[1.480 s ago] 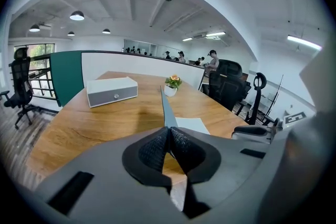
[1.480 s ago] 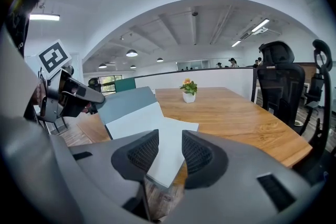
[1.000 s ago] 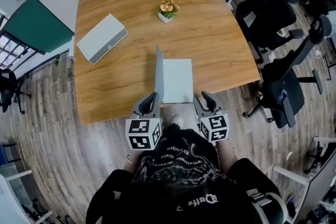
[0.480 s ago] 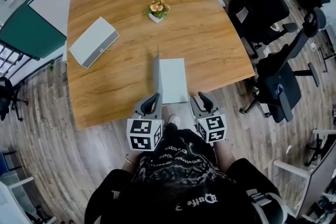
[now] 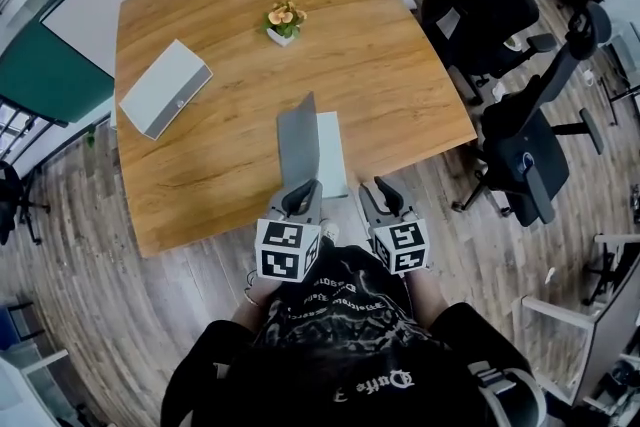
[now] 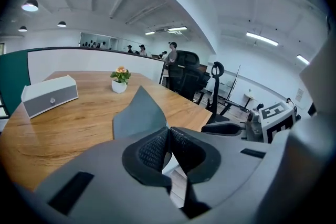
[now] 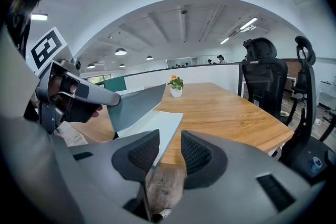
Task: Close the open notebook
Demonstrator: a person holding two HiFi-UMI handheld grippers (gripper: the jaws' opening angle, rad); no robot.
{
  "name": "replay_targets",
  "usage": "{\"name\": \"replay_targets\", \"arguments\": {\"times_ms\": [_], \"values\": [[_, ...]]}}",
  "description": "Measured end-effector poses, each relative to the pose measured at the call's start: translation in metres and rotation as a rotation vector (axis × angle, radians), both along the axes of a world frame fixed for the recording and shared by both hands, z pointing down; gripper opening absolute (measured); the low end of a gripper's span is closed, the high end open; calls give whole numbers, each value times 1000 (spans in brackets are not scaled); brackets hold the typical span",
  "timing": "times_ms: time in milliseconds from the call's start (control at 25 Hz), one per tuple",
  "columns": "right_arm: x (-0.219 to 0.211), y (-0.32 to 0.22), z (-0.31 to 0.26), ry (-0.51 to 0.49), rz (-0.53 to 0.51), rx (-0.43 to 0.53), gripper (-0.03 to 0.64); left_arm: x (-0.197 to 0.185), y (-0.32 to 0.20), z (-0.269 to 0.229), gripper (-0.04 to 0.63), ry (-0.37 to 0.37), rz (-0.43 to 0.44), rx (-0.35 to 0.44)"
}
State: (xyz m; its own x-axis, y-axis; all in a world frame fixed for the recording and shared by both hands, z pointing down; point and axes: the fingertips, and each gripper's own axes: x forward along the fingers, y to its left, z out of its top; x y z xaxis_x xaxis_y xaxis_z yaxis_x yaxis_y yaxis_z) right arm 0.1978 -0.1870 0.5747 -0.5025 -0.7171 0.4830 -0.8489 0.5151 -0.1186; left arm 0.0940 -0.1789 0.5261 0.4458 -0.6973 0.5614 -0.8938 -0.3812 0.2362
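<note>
head view | left gripper clamps tilted notebook cover | right gripper fingers apart

The left gripper (angled down, marker cube nearest the body) had its jaws pinched together, apparently on the notebook cover. The right gripper beside it kept jaws apart, gripping nothing.

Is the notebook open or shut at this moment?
Open: the left gripper holds its grey cover raised, tilted above the white page.
</note>
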Motion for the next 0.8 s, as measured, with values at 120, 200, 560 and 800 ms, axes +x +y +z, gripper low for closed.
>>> {"name": "replay_targets", "arguments": {"times_ms": [120, 200, 560, 800], "values": [[5, 1, 1, 5, 13, -6, 135, 12, -2, 9, 35, -4, 33, -24], [8, 3, 3, 6, 24, -14, 135, 18, -3, 15, 35, -15, 49, -42], [19, 6, 10, 6, 48, -42, 135, 40, -8, 44, 35, -53, 110, -151], [20, 9, 13, 1, 52, -55, 135, 50, -10, 58, 35, -51, 140, -204]]}}
